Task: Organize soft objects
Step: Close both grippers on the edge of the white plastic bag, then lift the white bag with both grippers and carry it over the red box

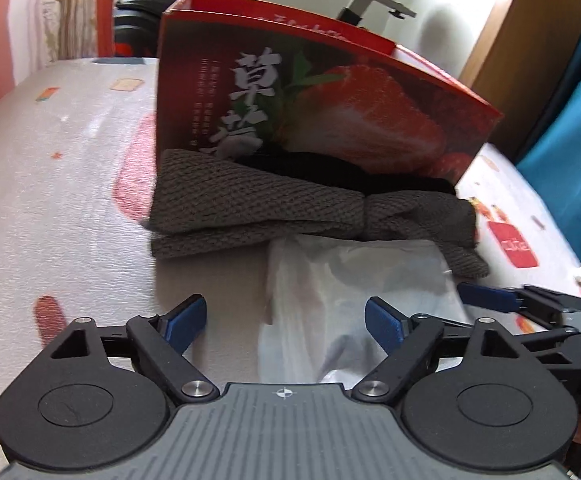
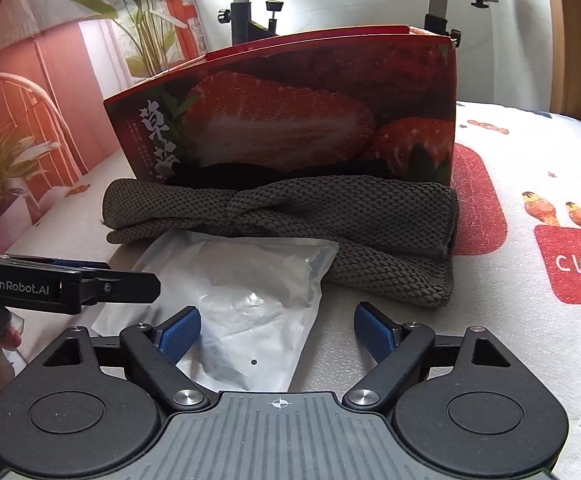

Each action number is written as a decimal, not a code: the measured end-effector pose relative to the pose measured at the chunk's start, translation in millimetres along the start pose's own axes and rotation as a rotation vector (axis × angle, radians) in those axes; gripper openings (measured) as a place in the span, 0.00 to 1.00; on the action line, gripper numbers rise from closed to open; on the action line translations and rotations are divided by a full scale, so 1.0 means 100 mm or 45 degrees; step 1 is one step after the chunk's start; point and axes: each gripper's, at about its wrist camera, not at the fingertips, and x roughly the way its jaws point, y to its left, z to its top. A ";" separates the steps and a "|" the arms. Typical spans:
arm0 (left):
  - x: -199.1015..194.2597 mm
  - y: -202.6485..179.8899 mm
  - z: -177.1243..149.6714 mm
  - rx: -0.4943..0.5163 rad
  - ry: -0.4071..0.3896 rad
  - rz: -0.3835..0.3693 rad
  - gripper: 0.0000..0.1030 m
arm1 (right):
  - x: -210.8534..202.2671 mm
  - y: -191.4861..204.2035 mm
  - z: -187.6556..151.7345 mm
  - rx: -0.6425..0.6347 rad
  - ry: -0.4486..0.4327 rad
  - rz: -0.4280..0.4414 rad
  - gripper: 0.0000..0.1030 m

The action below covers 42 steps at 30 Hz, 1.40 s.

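Right wrist: strawberry box behind knit cloth, plastic bag

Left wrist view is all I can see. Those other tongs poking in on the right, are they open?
Observer: Yes. The right tongs are wide open and hold nothing.
Operator: What's in front of them?
Observer: The clear plastic bag. From that side it shows a small black dot.
Operator: Is anything written on my own tongs?
Observer: Yes, the side of the left tongs reads GenRobot.AI.
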 end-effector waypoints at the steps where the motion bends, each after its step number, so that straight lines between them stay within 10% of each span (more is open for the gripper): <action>1: 0.00 -0.01 -0.01 -0.010 0.000 -0.037 0.78 | 0.00 0.00 0.01 0.002 0.000 0.015 0.73; 17: -0.03 -0.02 -0.16 -0.008 -0.047 -0.114 0.64 | -0.08 -0.19 0.02 0.174 -0.087 0.102 0.12; 32: -0.07 0.21 -0.10 -0.117 -0.055 -0.072 0.35 | 0.00 -0.10 -0.03 0.029 -0.052 0.005 0.09; 36: -0.02 0.27 -0.07 -0.154 -0.052 -0.061 0.09 | -0.01 -0.10 -0.04 0.020 -0.055 0.006 0.09; 42: -0.06 0.17 -0.09 -0.084 -0.082 -0.037 0.05 | -0.02 -0.09 -0.03 0.043 -0.051 0.008 0.08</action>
